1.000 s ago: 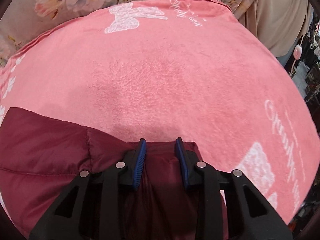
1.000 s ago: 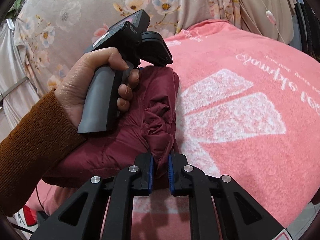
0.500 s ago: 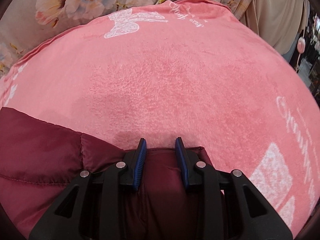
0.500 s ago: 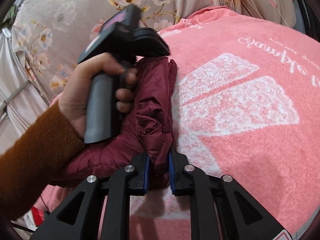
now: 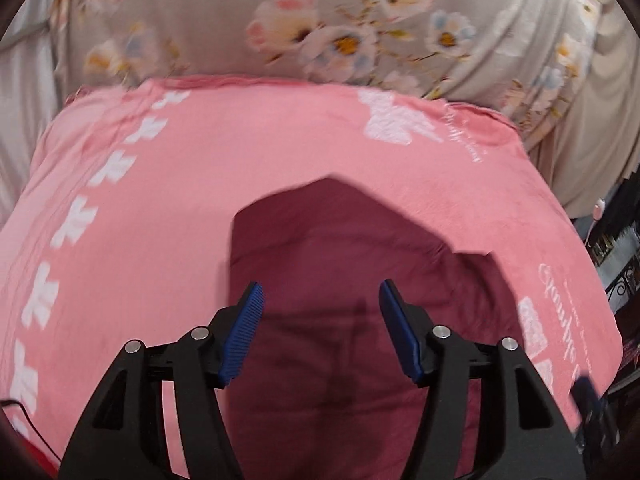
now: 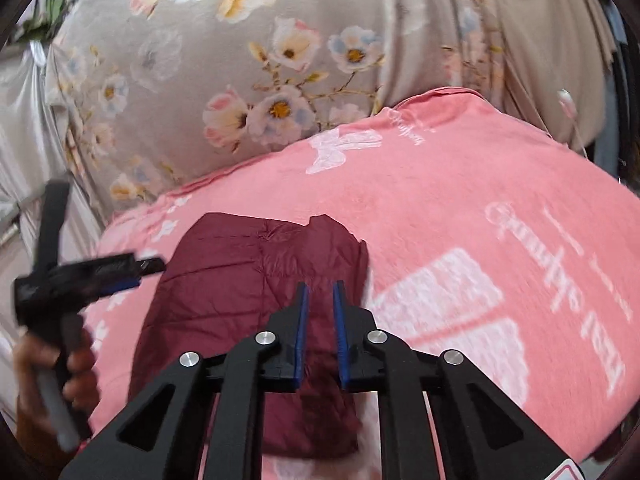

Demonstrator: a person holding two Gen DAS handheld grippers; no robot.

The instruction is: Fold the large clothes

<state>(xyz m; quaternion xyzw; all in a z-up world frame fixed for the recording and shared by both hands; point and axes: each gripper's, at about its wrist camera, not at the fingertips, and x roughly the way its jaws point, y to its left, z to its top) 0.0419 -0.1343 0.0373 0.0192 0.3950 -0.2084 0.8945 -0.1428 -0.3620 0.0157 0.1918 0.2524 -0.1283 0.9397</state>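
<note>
The folded maroon padded jacket (image 5: 340, 240) lies flat on the pink blanket (image 5: 160, 200). My left gripper (image 5: 320, 292) hovers above it, its jaws opening wide, with nothing between the blue pads. In the right wrist view the jacket (image 6: 240, 280) lies below my right gripper (image 6: 320, 292). The right jaws are closing to a narrow gap, and I see no cloth pinched between them. Blurred at the left edge of that view, a hand (image 6: 76, 364) holds the left gripper (image 6: 148, 268) off the jacket's left side.
The pink blanket (image 6: 440, 200) with white prints covers a bed. Behind it hangs a grey floral cloth (image 6: 240, 60), also in the left wrist view (image 5: 320, 32). Dark clutter stands at the far right edge (image 5: 612, 248). A brown sleeve shows bottom left.
Both grippers have let go of the jacket and lifted away from it. The left one has opened wide and swung off to the left. The jacket now lies folded on the blanket.
</note>
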